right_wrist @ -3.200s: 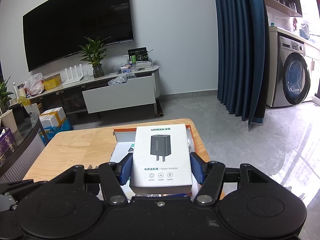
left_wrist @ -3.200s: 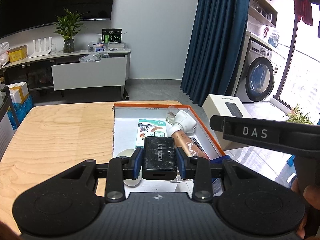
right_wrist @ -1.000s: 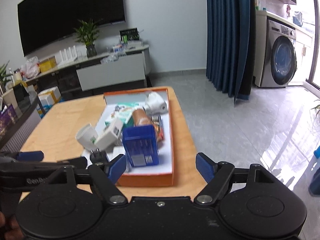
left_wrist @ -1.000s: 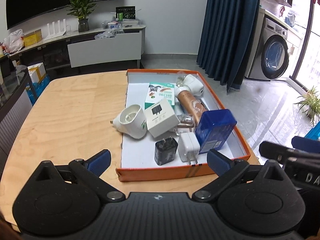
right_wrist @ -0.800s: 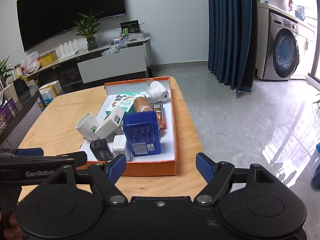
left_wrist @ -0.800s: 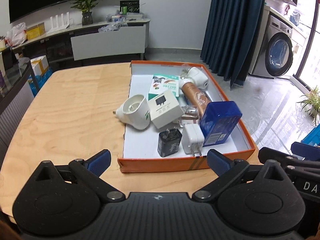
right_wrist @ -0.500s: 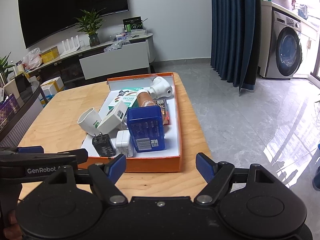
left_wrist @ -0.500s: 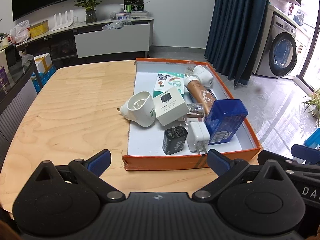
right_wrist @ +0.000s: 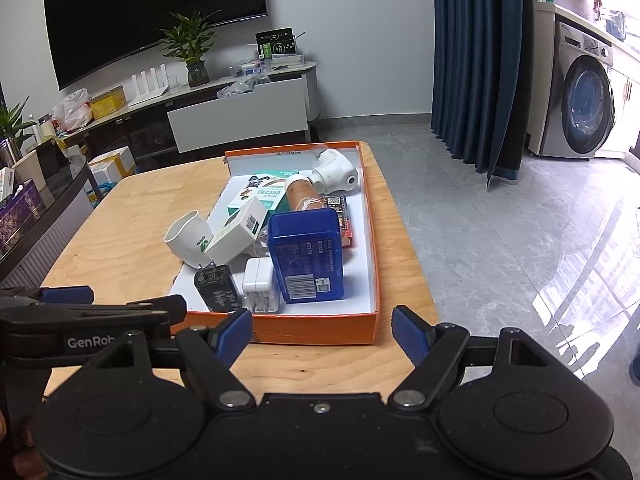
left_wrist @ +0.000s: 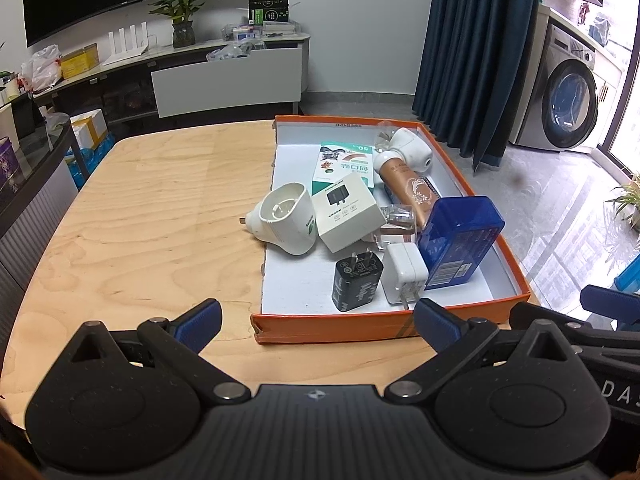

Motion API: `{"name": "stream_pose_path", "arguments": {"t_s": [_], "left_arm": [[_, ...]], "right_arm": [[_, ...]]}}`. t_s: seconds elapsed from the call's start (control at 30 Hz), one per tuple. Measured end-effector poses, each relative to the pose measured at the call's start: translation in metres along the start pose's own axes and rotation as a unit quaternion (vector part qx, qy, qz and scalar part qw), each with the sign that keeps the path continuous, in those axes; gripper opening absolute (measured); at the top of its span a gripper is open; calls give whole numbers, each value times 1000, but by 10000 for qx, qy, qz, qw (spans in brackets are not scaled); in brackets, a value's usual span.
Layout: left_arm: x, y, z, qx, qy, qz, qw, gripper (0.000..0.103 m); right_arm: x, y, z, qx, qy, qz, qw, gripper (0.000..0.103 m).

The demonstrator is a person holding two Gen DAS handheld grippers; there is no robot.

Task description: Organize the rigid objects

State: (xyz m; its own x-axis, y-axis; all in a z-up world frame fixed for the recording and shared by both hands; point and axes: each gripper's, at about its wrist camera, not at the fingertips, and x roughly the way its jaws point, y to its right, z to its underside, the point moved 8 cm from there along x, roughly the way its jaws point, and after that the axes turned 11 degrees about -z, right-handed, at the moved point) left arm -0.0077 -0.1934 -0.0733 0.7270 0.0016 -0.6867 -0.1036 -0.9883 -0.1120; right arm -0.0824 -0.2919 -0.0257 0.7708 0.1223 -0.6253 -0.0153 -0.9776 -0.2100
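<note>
An orange-rimmed box (left_wrist: 332,330) (right_wrist: 316,330) sits on the wooden table and holds several rigid items. A black charger (left_wrist: 356,280) (right_wrist: 216,288) and a white charger (left_wrist: 404,276) (right_wrist: 260,284) lie at its near end beside a blue case (left_wrist: 460,240) (right_wrist: 306,258). A white adapter box (left_wrist: 348,210) (right_wrist: 236,236) leans on a white cup-shaped plug (left_wrist: 286,220) (right_wrist: 188,240) at the left wall. My left gripper (left_wrist: 318,322) stands open and empty, short of the box's near wall. My right gripper (right_wrist: 322,330) is open too, nothing between its pads.
Farther back in the box lie a green-and-white packet (left_wrist: 346,164), a brown tube (left_wrist: 406,188) and a white round device (left_wrist: 408,152). Bare wooden tabletop (left_wrist: 160,216) spreads left of the box. The table's right edge (right_wrist: 412,248) drops to a grey tiled floor.
Both grippers, earlier shut on the black charger and the adapter box, are open and empty with those items in the box. Over the last second the views drew slightly back and up.
</note>
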Motion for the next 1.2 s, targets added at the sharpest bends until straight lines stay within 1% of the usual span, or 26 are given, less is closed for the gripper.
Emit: {"name": "stream_pose_path", "arguments": {"t_s": [1.2], "left_arm": [[16,-3,1,75,-218,-66,9997,103]], "right_arm": [[19,-2,-1,21,-210,-42,9998,90]]}}
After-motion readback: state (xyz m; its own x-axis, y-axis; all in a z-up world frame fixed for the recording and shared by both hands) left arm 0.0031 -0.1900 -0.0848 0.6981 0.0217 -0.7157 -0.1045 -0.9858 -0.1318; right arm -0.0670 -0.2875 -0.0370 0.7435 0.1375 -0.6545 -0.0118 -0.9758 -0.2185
